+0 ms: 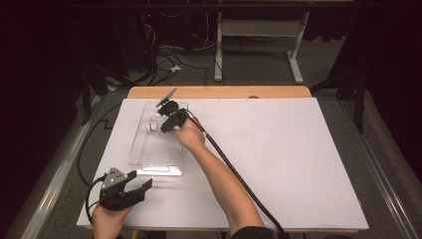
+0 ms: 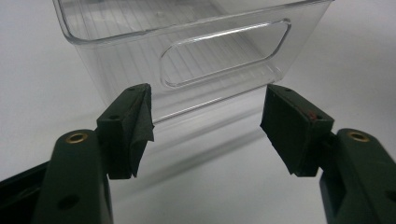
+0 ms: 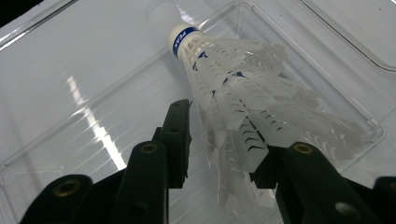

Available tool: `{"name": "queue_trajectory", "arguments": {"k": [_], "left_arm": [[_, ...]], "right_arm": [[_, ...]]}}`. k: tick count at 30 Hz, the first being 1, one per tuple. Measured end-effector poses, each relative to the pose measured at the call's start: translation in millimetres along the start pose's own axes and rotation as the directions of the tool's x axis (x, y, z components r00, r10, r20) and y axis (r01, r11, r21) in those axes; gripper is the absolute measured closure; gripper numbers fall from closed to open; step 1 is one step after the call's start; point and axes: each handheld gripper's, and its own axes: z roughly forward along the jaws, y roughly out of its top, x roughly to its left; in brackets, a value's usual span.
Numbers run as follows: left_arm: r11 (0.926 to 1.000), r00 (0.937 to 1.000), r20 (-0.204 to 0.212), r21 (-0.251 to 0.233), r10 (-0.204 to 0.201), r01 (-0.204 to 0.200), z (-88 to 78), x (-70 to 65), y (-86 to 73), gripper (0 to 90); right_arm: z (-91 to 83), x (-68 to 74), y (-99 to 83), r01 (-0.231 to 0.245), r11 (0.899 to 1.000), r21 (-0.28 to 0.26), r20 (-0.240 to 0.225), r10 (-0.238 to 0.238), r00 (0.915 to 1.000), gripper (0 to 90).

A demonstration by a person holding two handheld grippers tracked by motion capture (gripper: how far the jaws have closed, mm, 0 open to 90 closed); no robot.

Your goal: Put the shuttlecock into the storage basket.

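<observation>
Since my right jaws [image 3: 224, 140] are spread around the shuttlecock [image 3: 243, 93], I'd back out gently at 6 o'clock, leaving it in the bin [image 1: 142, 159]; left jaws [image 2: 205, 130] spread, empty.

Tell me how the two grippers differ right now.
The right gripper reaches into the clear bin with a white shuttlecock between its jaws, while the left gripper has nothing between its jaws. The right gripper's jaws stand fairly close around the feathers; the left gripper's stand wide apart. The right sits over the bin's far end; the left waits outside its near end, facing the handle cutout. Both have black jaws.
</observation>
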Motion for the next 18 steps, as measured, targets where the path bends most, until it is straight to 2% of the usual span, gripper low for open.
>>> {"name": "queue_trajectory", "arguments": {"k": [7, 10, 14, 18], "left_arm": [[1.0000, 1.0000, 0.000, -0.003, 0.002, -0.002, -0.1, -0.6, 0.0, 34.5], [1.0000, 1.0000, 0.000, -0.003, 0.005, -0.005, -0.1, -1.0, -0.1, 34.5], [1.0000, 1.0000, 0.000, -0.001, 0.007, -0.007, 0.2, -0.9, 0.1, 34.5], [1.0000, 1.0000, 0.001, -0.001, 0.001, -0.001, 0.0, -0.4, 0.0, 34.5]], "right_arm": [[-1.1, 1.5, 0.2, 0.000, 1.000, -0.001, 0.004, 0.000, 1.0000, 59.3], [-3.0, 3.9, 0.4, 0.016, 1.000, -0.001, 0.035, -0.016, 0.9993, 60.0], [-4.1, 2.2, -0.1, 0.007, 1.000, 0.026, 0.037, -0.008, 0.9993, 59.4], [-6.2, -2.2, -0.7, 0.000, 1.000, 0.019, 0.026, 0.000, 0.9997, 60.5]]}}
